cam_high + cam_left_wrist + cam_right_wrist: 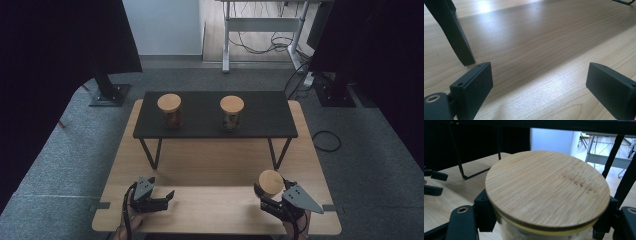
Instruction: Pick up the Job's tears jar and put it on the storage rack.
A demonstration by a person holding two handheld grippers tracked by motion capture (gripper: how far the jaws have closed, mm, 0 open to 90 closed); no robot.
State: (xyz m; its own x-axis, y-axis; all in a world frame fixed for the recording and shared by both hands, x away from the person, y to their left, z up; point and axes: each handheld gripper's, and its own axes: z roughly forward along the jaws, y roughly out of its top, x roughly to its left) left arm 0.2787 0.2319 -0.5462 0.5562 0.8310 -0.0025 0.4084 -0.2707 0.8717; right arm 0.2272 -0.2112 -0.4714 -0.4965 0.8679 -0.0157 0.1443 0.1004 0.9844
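Three wooden-lidded jars: one [546, 195] clamped in the right gripper [274, 196], left gripper [161, 199] released, empty.

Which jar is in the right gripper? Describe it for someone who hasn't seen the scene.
On the wooden table, in front of the black shelf, right near corner. The bamboo-lidded jar is clamped in the right gripper; the two matching jars stand free on the shelf.

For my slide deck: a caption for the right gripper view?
Right gripper clamps a jar beneath its wooden lid.
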